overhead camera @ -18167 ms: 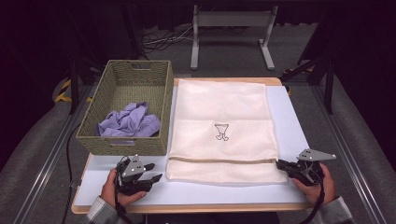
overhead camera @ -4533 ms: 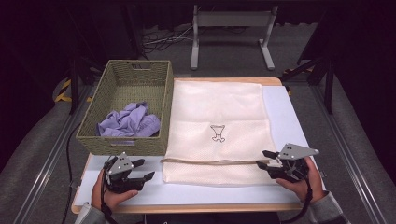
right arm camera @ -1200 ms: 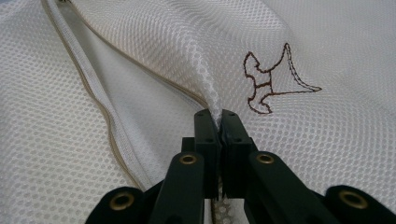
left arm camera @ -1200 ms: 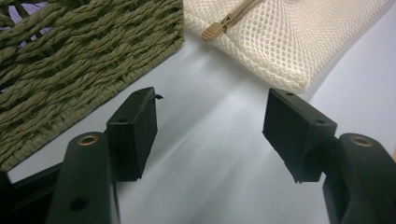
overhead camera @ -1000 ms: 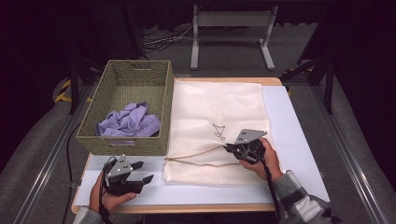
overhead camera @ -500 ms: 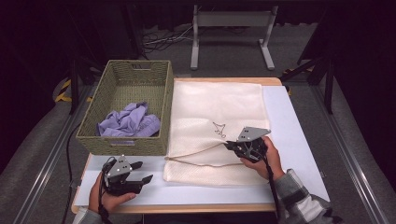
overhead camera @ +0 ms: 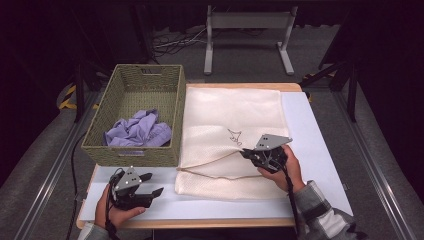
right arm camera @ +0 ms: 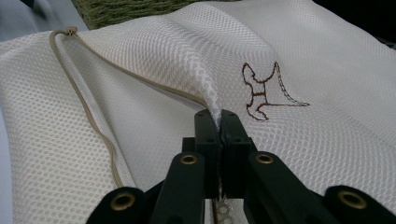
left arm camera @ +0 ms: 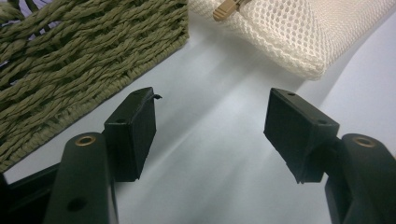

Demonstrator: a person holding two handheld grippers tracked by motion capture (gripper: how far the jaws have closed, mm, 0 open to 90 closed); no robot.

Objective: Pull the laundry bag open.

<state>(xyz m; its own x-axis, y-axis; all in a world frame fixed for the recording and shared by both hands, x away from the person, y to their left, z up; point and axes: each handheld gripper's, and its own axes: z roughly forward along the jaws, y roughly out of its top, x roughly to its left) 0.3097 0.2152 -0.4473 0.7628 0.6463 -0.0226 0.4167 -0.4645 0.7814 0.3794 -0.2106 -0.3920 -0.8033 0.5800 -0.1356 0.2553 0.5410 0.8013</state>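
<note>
A cream mesh laundry bag (overhead camera: 235,120) with a small brown embroidered figure (right arm camera: 264,91) lies flat on the white table (overhead camera: 320,150). My right gripper (overhead camera: 248,154) is shut on the bag's upper layer near its zippered mouth (right arm camera: 93,121), and a ridge of mesh (right arm camera: 205,88) rises out of the closed jaws. The bag's mouth gapes toward the front. My left gripper (overhead camera: 152,184) rests at the table's front left, open, with bare table between its pads (left arm camera: 135,130). A green woven basket (overhead camera: 132,150) holds crumpled lilac cloth (overhead camera: 137,131).
The basket stands directly left of the bag, its near corner (left arm camera: 70,56) close to my left gripper. The bag's front left corner and a tan zipper pull (left arm camera: 226,7) lie just beyond that gripper. A metal stand (overhead camera: 247,35) stands on the floor behind the table.
My right gripper, shut on the bag's top layer, has shifted slightly rightward while the bag's mouth stays lifted. The left gripper has not moved.
</note>
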